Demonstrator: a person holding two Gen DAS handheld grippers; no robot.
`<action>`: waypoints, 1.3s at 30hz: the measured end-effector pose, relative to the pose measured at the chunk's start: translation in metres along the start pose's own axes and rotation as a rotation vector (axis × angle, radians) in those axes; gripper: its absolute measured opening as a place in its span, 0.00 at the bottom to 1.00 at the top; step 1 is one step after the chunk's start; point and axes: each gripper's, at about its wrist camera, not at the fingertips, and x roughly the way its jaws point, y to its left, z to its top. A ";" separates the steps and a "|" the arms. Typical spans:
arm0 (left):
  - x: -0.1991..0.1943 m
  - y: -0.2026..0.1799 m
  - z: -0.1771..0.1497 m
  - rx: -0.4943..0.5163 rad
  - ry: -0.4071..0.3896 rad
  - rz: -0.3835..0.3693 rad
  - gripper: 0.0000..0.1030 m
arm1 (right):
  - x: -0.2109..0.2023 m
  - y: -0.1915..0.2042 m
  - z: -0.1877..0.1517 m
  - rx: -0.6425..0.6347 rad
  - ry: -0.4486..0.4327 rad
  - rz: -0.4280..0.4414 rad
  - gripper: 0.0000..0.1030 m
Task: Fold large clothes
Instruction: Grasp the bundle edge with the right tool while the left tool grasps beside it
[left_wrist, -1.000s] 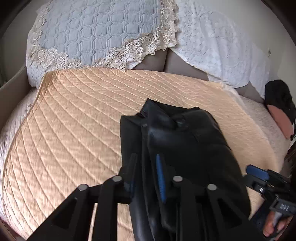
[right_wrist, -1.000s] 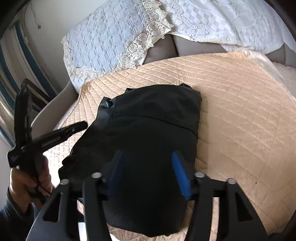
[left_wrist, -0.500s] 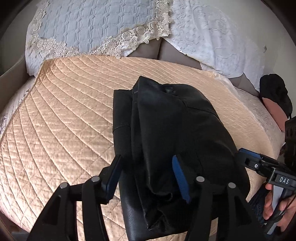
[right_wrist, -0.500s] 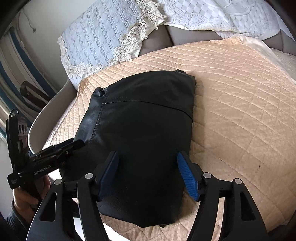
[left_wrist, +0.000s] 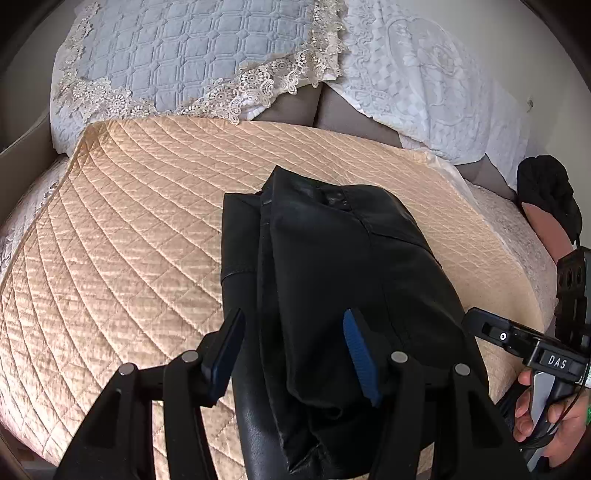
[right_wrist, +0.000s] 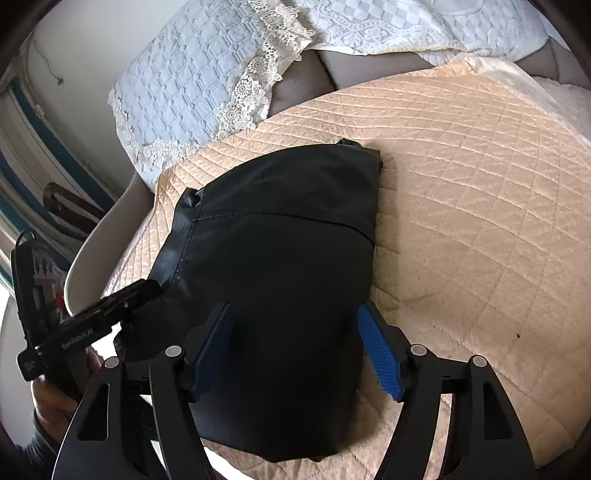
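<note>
Both tools were held apart over the folded black jacket (left_wrist: 332, 295) at frame centre: left tool (left_wrist: 291, 347) half-spread and gripping nothing, right tool (right_wrist: 295, 347) widening, nothing gripped.

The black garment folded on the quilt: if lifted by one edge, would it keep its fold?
Probably not. The black garment lies in soft, rounded layers, so it would likely droop and unfold. Its leather-like sheen suggests some weight, and it may slide on the satiny quilt.
</note>
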 end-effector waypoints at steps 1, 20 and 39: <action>0.001 0.000 0.000 0.000 0.001 0.000 0.57 | 0.001 -0.001 0.001 0.004 0.001 0.007 0.69; 0.034 0.033 -0.009 -0.075 0.036 -0.121 0.80 | 0.030 -0.030 0.014 0.087 0.074 0.131 0.74; 0.049 0.035 -0.003 -0.136 0.061 -0.191 0.73 | 0.046 -0.029 0.024 0.074 0.128 0.188 0.77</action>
